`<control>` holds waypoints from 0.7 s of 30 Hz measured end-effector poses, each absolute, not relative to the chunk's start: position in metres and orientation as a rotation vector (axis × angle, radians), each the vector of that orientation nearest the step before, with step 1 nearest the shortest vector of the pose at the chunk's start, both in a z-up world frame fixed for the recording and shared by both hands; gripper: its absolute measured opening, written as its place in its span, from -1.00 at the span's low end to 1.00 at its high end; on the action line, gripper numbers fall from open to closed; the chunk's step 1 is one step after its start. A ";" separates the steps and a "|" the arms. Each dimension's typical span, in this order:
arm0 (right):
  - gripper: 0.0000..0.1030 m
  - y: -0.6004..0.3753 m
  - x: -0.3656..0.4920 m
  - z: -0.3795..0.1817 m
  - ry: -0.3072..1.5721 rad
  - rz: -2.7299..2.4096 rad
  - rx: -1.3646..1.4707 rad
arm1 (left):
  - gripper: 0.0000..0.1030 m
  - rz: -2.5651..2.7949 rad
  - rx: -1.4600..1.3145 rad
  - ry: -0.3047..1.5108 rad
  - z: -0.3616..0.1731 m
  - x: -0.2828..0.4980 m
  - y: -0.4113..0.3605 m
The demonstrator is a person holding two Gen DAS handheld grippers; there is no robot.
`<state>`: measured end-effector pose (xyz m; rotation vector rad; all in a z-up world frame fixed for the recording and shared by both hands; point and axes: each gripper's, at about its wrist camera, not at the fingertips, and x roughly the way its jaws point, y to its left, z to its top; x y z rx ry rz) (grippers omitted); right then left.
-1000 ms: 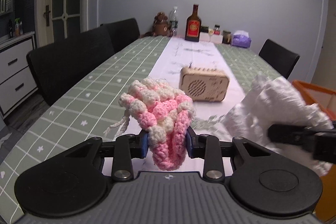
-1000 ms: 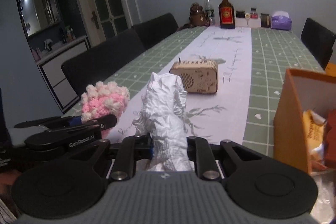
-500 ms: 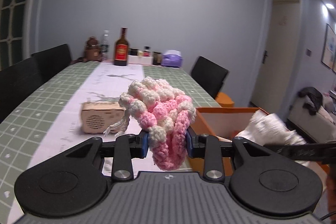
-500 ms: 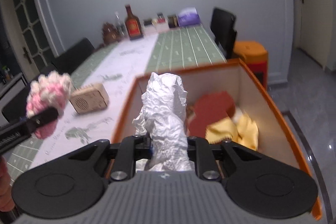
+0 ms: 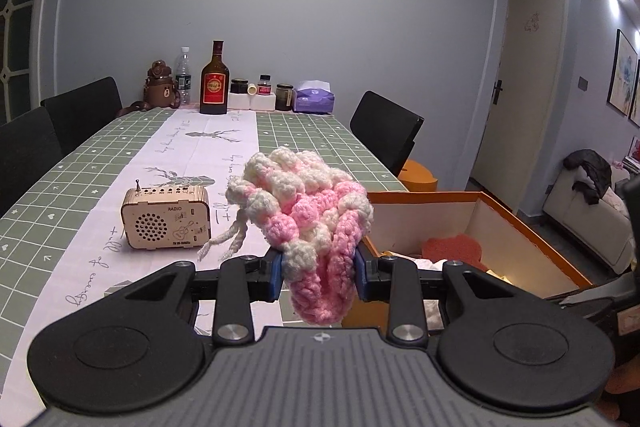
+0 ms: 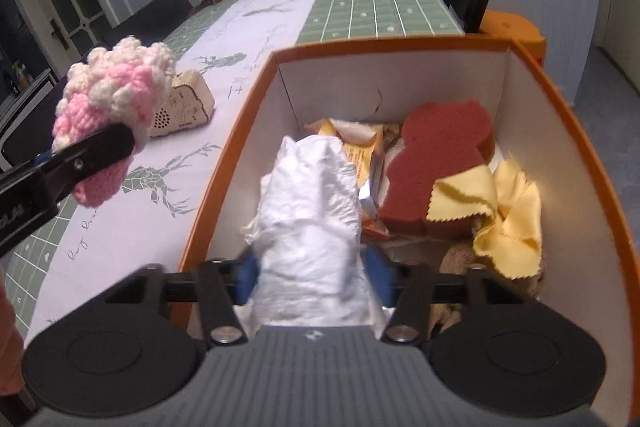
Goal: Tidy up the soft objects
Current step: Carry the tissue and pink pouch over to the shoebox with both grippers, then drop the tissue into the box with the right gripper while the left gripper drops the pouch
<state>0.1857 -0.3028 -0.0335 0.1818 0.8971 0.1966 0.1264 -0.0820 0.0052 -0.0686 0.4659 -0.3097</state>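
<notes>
My left gripper [image 5: 319, 273] is shut on a pink and white crocheted pouch [image 5: 308, 215], held above the table beside the orange box [image 5: 532, 227]. The pouch also shows in the right wrist view [image 6: 112, 115]. My right gripper [image 6: 312, 277] is over the open orange box [image 6: 592, 163] with a crumpled white plastic bag [image 6: 312, 219] between its blue pads; the jaws look wider apart than before. Inside the box lie a red-brown sponge [image 6: 440, 163], a yellow cloth [image 6: 508, 211] and snack wrappers [image 6: 360, 143].
A small wooden radio [image 5: 166, 223] stands on the white table runner. Bottles, jars and a purple tissue box [image 5: 314, 99] stand at the table's far end. Black chairs line both sides. An orange stool [image 5: 418, 175] stands behind the box.
Both grippers swung right, from over the table to the orange box. The right gripper moved over the box and tilted down into it, and its jaws spread around the white bag.
</notes>
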 end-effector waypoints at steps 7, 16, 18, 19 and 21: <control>0.67 -0.327 0.154 -0.008 0.748 0.172 0.119 | -0.26 -0.333 -0.051 0.465 0.020 0.125 -0.101; 0.72 -0.388 0.110 0.017 0.617 -0.047 0.154 | -0.26 -0.485 -0.040 0.548 0.013 0.123 -0.160; 0.72 -0.399 0.102 0.018 0.602 -0.074 0.183 | -0.26 -0.520 -0.032 0.582 0.007 0.124 -0.172; 0.72 -0.403 0.099 0.018 0.600 -0.079 0.189 | -0.26 -0.537 -0.035 0.603 0.003 0.126 -0.177; 0.72 -0.407 0.096 0.017 0.603 -0.089 0.185 | -0.26 -0.565 -0.041 0.640 -0.003 0.129 -0.185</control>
